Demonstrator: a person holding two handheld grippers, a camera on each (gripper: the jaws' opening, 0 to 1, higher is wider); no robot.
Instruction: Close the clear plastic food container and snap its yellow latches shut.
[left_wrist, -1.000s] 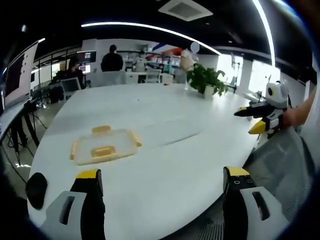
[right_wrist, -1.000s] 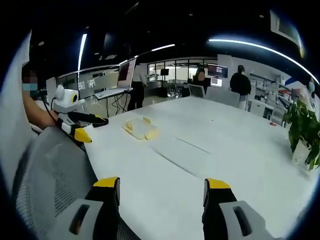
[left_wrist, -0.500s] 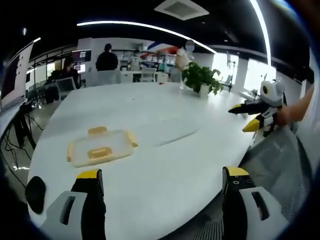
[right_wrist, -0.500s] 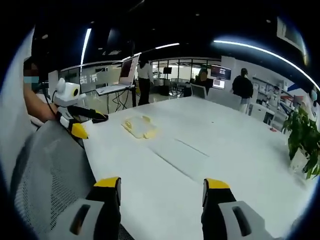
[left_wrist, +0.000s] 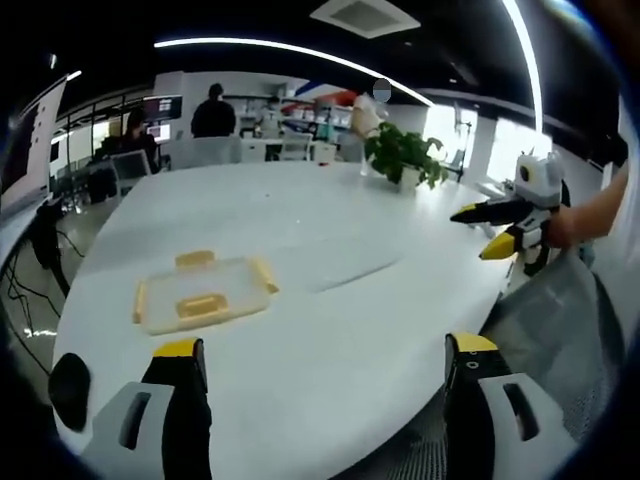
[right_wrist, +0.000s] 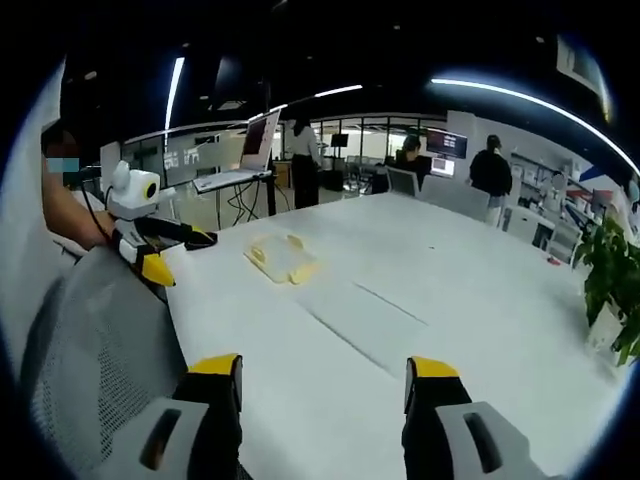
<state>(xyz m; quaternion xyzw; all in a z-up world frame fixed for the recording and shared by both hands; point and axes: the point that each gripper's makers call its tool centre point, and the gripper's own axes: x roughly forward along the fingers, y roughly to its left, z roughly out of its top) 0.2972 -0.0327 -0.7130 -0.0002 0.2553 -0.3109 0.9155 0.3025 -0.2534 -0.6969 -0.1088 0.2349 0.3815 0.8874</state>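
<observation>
Both grippers hang released, holding nothing; I'd approach the container, left of frame centre, squarely over its lid before pressing latches.

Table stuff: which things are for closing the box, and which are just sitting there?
For the job:
clear container with yellow latches
left gripper
right gripper

Just there:
potted plant
black round thing at the table edge
mesh chair

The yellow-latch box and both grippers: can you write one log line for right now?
container: on white table, untouched | left gripper: open, short of it | right gripper: open, farther away | latching: not begun
</observation>
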